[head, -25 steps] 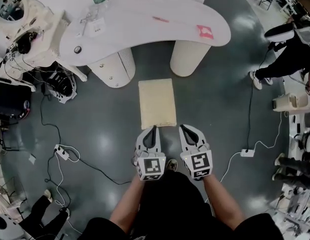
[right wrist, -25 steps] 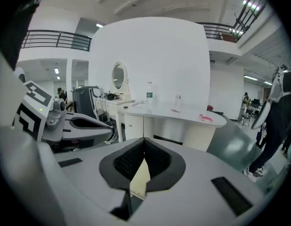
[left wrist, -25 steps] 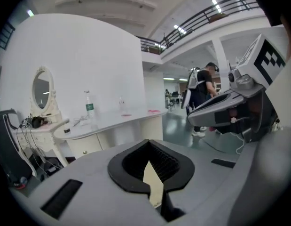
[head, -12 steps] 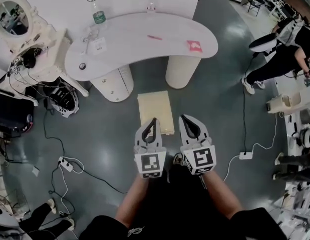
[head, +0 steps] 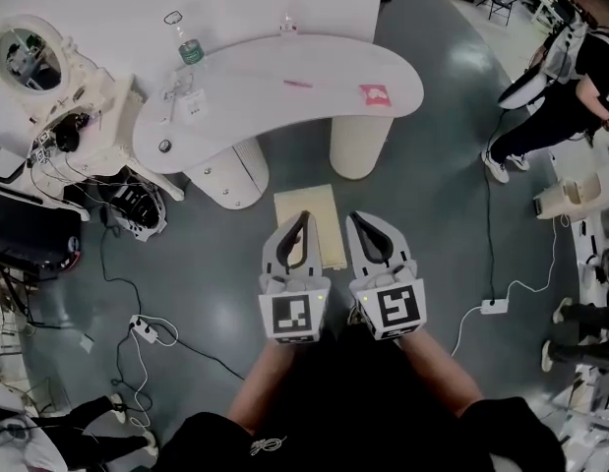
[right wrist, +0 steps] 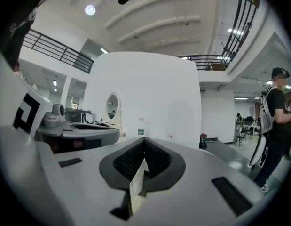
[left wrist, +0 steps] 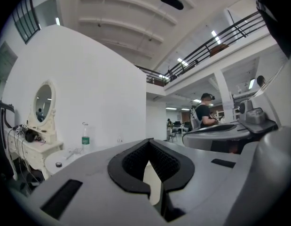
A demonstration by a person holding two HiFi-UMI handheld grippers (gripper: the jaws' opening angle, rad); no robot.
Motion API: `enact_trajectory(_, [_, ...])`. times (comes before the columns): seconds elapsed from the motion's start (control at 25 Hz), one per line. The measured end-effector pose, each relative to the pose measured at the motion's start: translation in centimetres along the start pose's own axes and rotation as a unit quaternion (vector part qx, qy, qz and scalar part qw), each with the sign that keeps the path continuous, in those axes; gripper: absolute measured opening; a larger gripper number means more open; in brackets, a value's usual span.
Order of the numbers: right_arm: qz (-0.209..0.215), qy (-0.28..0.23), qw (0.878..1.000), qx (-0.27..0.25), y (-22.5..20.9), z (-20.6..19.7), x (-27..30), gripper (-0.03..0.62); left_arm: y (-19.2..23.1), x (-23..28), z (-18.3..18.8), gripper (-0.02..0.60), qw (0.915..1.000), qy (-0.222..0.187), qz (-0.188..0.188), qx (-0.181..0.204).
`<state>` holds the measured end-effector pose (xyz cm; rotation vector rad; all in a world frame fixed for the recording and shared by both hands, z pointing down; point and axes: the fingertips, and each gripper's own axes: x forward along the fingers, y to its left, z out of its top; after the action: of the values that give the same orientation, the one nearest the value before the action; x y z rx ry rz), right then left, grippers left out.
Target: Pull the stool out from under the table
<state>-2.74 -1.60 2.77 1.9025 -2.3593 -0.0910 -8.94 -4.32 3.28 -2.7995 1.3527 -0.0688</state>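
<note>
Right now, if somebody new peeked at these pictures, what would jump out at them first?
Probably the left gripper and the right gripper, held side by side in the middle of the head view with their jaws shut. Under their tips a beige stool stands on the dark floor, just in front of a big white curved table with a water bottle near its left end.

The head view looks steeply down from head height, with the table (head: 284,116) at 12 o'clock. Each gripper view sits low, close behind its own jaws, and faces level toward 12 o'clock (wide enough to catch the ceiling (left wrist: 126,22)). All three share the bottle (head: 189,49) and mirror (head: 29,62).
</note>
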Motion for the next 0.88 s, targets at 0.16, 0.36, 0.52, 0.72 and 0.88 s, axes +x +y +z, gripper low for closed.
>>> enact_trajectory(0.16, [-0.004,-0.012,1.0,-0.005,-1.2,0.6,-0.2,0.006,-1.0,1.2,1.4,0.006,0.9997,-0.024,-0.007,-0.005])
enact_trajectory(0.36, [-0.014,-0.016,1.0,-0.007,-2.3,0.8,-0.4,0.006,-2.0,2.0,2.0,0.006,0.9994,-0.03,-0.018,-0.008])
enact_trajectory(0.52, [-0.015,-0.016,1.0,-0.005,-3.2,1.0,-0.3,0.006,-2.9,2.6,1.8,0.006,0.9994,-0.021,-0.027,-0.001])
enact_trajectory(0.72, [-0.015,-0.017,1.0,-0.008,-3.3,1.2,-0.4,0.006,-3.2,2.8,2.1,0.006,0.9992,-0.028,-0.027,-0.006])
enact_trajectory(0.88, [-0.014,-0.02,1.0,-0.01,-3.1,1.2,-0.5,0.006,-3.3,2.5,2.3,0.006,0.9991,-0.031,-0.028,0.008])
